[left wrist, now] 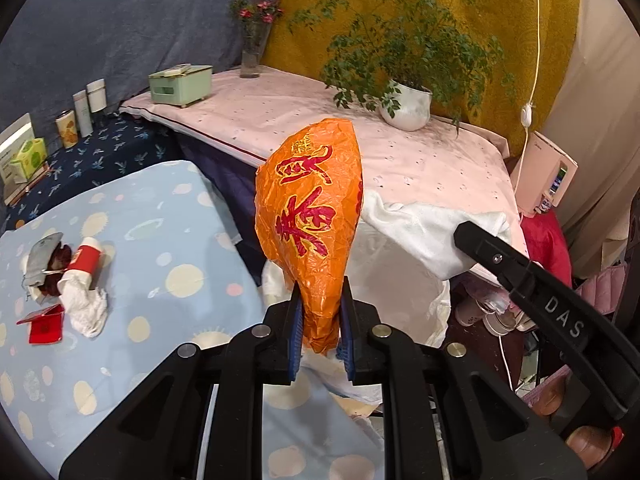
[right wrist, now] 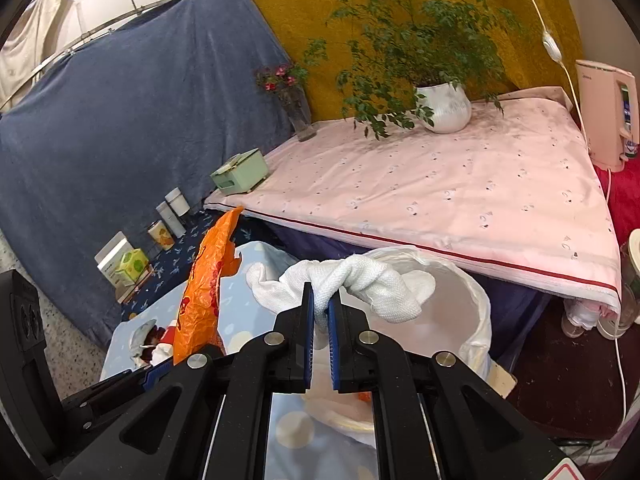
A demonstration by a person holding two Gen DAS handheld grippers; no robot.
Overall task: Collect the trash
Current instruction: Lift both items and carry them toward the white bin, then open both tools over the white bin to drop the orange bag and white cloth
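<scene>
Left gripper (left wrist: 320, 320): clamped on an orange wrapper (left wrist: 316, 216), held up beside the bin.
Right gripper (right wrist: 319, 320): clamped on a white cloth (right wrist: 360, 280), over the white-lined bin (right wrist: 476, 300).
Remaining trash (left wrist: 68, 276): on the dotted blue tablecloth (left wrist: 168, 240).

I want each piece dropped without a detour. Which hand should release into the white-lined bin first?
Probably the right. The right tool is shut on the twisted white cloth, hanging over the white-lined bin. The left tool, shut on the crumpled orange plastic bag, sits beside the bin.
</scene>
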